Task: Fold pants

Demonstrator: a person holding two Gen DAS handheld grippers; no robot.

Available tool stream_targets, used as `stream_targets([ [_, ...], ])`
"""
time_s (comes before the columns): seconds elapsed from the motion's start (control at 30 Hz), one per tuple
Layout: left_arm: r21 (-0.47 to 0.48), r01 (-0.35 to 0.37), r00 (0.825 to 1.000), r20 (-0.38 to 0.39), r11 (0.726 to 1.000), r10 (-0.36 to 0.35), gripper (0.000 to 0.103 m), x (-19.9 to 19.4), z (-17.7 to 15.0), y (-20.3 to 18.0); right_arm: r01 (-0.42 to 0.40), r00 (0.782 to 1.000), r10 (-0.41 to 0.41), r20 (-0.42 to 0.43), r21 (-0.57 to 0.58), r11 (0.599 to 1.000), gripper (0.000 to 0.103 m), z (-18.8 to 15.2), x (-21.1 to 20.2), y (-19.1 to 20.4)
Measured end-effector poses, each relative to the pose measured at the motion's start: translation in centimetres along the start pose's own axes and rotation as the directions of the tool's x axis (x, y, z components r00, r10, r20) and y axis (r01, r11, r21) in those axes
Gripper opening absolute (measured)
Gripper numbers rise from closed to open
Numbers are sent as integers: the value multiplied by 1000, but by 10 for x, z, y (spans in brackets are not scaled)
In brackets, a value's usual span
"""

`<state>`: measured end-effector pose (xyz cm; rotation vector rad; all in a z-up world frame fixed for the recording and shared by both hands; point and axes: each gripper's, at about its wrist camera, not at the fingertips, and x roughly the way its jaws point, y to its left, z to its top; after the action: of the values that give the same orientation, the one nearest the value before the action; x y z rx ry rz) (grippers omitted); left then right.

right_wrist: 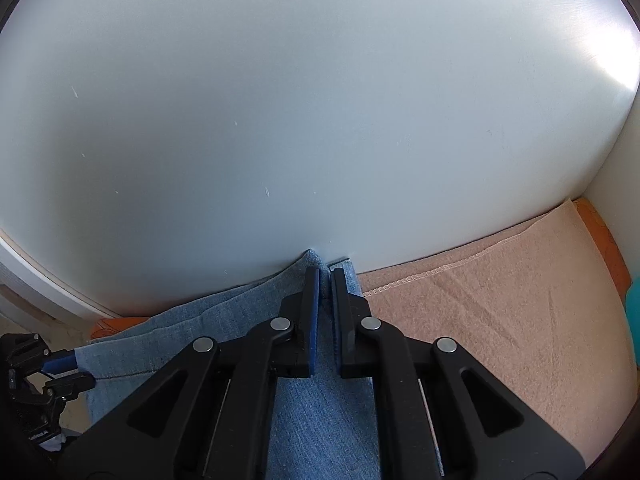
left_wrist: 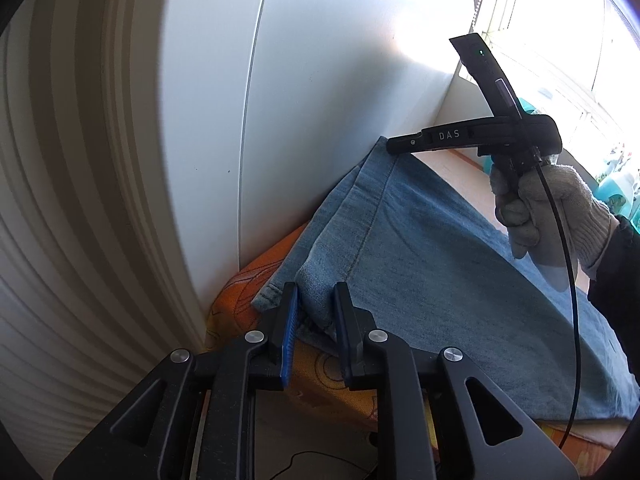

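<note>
Light blue denim pants (left_wrist: 440,260) lie flat on an orange patterned cover (left_wrist: 320,372), with the hem end against a white panel. My left gripper (left_wrist: 316,304) is shut on the near hem corner, and folded denim fills the narrow gap between its blue pads. In the right wrist view my right gripper (right_wrist: 325,280) is shut on the far hem corner of the pants (right_wrist: 320,420), right at the panel. The left wrist view shows that right gripper (left_wrist: 390,146) from the side, held by a gloved hand (left_wrist: 540,208).
The white panel (left_wrist: 320,120) stands close behind the hem. A beige towel (right_wrist: 500,320) covers the surface to the right of the pants. A bright window (left_wrist: 560,40) is at the far right. A black cable (left_wrist: 570,320) hangs from the right gripper across the denim.
</note>
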<state>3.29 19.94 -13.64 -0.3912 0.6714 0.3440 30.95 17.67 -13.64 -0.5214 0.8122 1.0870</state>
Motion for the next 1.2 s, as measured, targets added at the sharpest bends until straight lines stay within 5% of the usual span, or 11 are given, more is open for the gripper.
stream_targets([
  [0.2,-14,-19,1000,-5,1000,19,29,-1,-2,-2,13,1000,-13,-17,-5,1000,15,-4,1,-1],
  [0.33,-101,5,1000,-1,995,-6,55,-2,0,8,11,999,-11,-36,-7,1000,54,-7,7,-7],
  [0.43,-130,23,999,-20,991,-26,65,-2,0,14,9,998,-8,-58,13,1000,54,-10,15,-16],
  [0.83,-85,-25,999,-22,996,24,66,13,5,-1,-24,997,27,-72,48,999,54,-16,30,-25],
  [0.87,-78,-32,999,-16,996,31,65,13,5,-3,-25,997,28,-71,47,999,54,-15,31,-25],
  [0.9,-68,-29,1000,-8,997,29,51,13,4,-5,-22,997,25,-70,44,999,54,-13,32,-28],
  [1.07,-52,-41,996,73,998,45,18,1,7,-9,37,998,-34,-57,55,998,54,-10,19,-13],
  [1.2,-36,33,994,104,999,-29,12,-9,9,-15,-14,995,29,-97,157,987,55,-9,-5,-9],
])
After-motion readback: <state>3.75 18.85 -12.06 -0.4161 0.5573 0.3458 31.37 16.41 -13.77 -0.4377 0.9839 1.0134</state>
